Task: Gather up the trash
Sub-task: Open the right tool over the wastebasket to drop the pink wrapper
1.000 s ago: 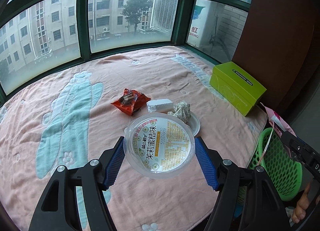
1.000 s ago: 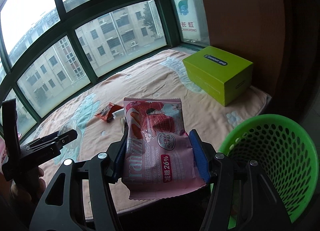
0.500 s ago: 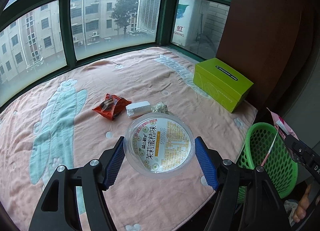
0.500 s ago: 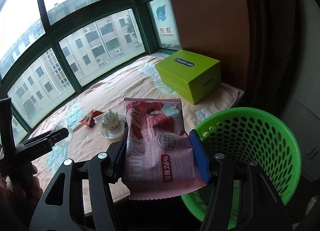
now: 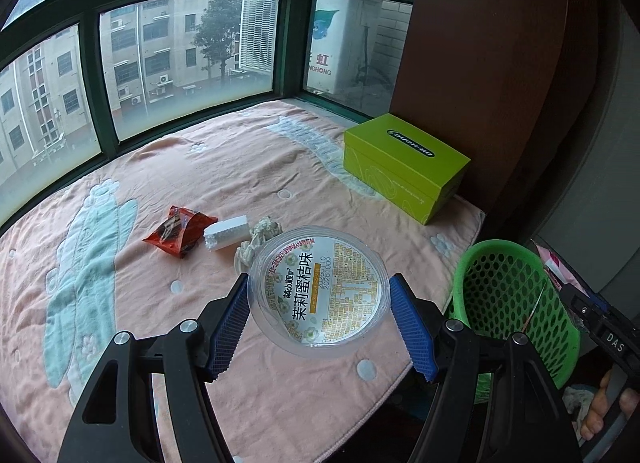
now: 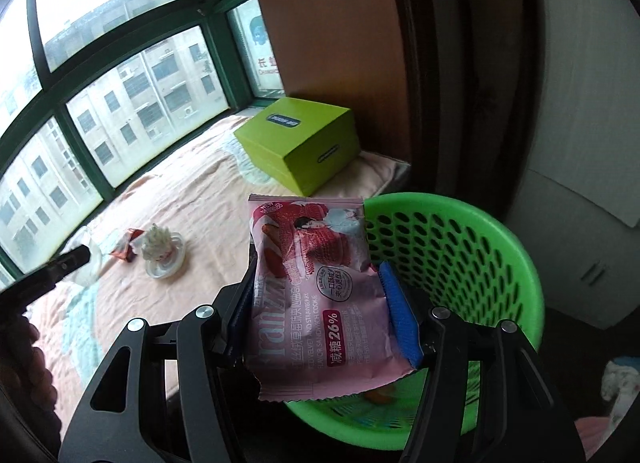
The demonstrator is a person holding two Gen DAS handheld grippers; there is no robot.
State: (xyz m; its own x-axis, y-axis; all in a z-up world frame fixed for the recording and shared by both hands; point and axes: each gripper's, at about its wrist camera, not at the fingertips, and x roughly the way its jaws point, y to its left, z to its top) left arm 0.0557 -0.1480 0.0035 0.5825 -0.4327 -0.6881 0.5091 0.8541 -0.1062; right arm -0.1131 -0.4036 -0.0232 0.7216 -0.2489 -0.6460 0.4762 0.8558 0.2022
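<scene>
Gripping a clear round lid [image 5: 320, 291], the left gripper [image 5: 319, 321] has both blue pads pressed to its rim, label side facing the camera. The lid hangs above the near edge of the pink blanket [image 5: 224, 167]. At 11 o'clock from the lid, on the blanket: a crumpled tissue [image 5: 261, 234] touching a white foam block [image 5: 225, 232], and an orange wrapper [image 5: 179, 229] just beside the block on its far side. A lime box [image 5: 404, 167] sits at 1 o'clock, against the brown wall. A green basket [image 5: 508, 299] stands off the blanket's edge at 3 o'clock. The right gripper shows at the far right edge of this view, fingers of the hand below it, a bit of pink packet at its tip.

Right wrist view: right gripper [image 6: 320, 317] is clamped on a pink cookie packet [image 6: 316, 295], pads squeezing its two sides, packet upright with print facing the camera. The packet is held at the basket's [image 6: 460, 247] near-left rim, lower corner overlapping the opening; something small and orange lies in the basket bottom. Lime box [image 6: 300, 139] at 12 o'clock on the blanket [image 6: 192, 191]. At 10 o'clock: tissue [image 6: 157, 241] sitting in a clear dish [image 6: 166, 261], orange wrapper [image 6: 126, 247] just left of it. The left gripper's black tip pokes in from the left edge with the lid, seen edge-on and blurry.
</scene>
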